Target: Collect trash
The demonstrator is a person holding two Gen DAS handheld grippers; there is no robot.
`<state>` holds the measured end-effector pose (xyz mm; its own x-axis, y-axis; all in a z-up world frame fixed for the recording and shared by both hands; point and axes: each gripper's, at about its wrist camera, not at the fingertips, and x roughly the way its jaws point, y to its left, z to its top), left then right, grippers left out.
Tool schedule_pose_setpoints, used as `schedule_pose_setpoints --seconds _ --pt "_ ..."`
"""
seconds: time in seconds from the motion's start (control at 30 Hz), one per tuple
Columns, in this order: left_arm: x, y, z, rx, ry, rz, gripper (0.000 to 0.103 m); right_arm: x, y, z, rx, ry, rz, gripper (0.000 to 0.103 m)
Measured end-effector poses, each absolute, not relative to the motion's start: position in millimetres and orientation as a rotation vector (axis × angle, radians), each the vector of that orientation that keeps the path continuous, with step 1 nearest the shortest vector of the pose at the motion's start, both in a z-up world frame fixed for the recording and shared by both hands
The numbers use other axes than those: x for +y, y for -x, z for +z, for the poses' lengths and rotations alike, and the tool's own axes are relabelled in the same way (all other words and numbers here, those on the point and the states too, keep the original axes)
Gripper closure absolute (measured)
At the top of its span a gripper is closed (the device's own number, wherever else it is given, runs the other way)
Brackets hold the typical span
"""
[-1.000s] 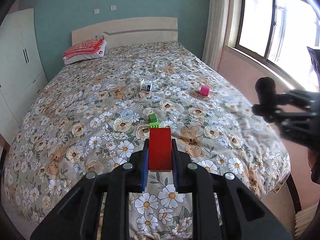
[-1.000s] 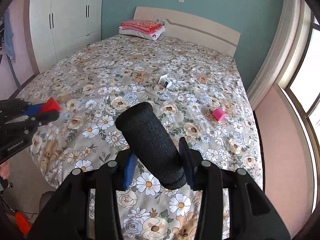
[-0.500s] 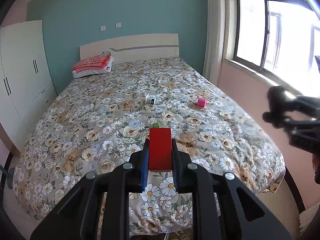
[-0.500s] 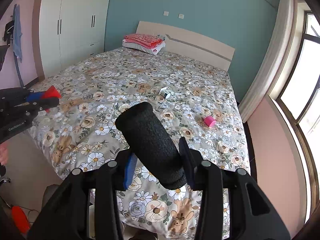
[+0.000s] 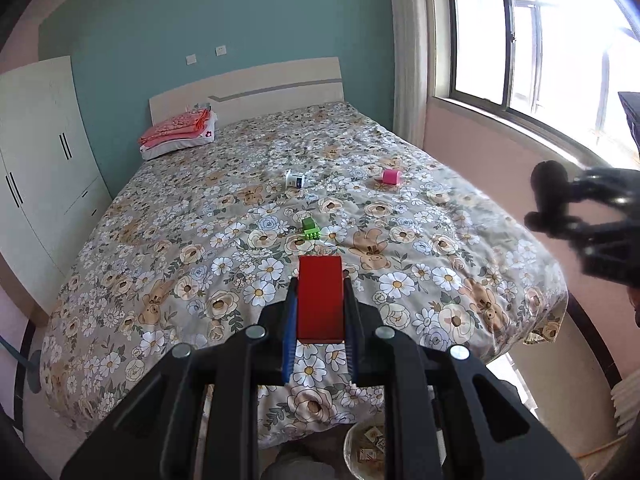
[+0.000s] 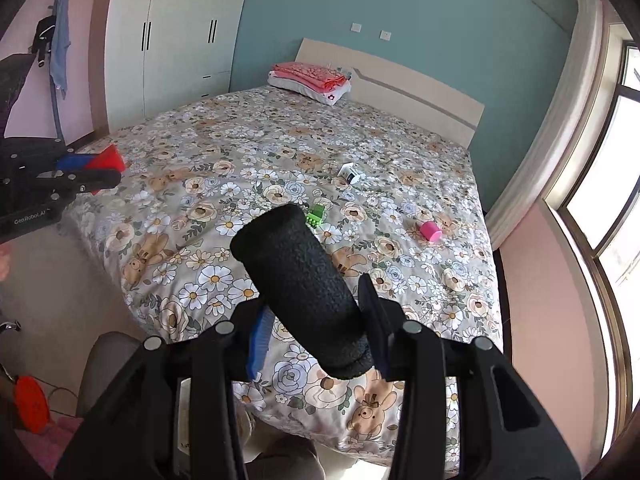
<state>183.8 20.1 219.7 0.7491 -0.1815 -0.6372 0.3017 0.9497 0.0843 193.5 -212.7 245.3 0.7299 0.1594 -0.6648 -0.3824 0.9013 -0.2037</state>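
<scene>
The left tongs [image 5: 320, 304] are clenched on a red block [image 5: 321, 296]; the right tongs [image 6: 312, 320] clamp a black foam cylinder [image 6: 302, 288], its long axis along the fingers. A bin [image 5: 366, 446] sits on the floor directly under the left tongs (nearer than the right), below the bed [image 5: 160, 240] edge. Green block [image 5: 310, 228], pink cup [image 5: 391, 176] and white box [image 5: 295, 179] remain on the bed.

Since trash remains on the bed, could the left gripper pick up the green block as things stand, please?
Probably not: the left gripper is shut on a red block, so its jaws are full, though the green block lies unobstructed.
</scene>
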Motion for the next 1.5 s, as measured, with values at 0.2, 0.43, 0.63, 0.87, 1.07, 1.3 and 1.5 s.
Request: schedule_pose_setpoints --seconds 0.2,0.43,0.63,0.87,1.07,1.3,1.5 --pt "34 -164 195 0.701 -0.179 -0.304 0.081 -211 -174 225 0.691 0.350 0.332 0.061" --pt "41 -145 156 0.761 -0.177 -0.342 0.081 -211 -159 191 0.731 0.324 0.380 0.061" --pt "40 -136 112 0.841 -0.173 -0.405 0.081 -201 -146 152 0.774 0.322 0.436 0.061" --pt "44 -129 57 0.935 -0.148 -0.449 0.081 -198 -139 90 0.862 0.304 0.477 0.061" --pt "45 -131 7 1.038 -0.093 -0.482 0.081 -192 -139 40 0.954 0.275 0.513 0.061" --pt "41 -132 -48 1.158 -0.058 -0.511 0.081 -178 -136 -10 1.050 0.270 0.554 0.061" --pt "38 -138 -89 1.242 -0.024 -0.524 0.081 -168 -138 -55 1.129 0.281 0.569 0.061"
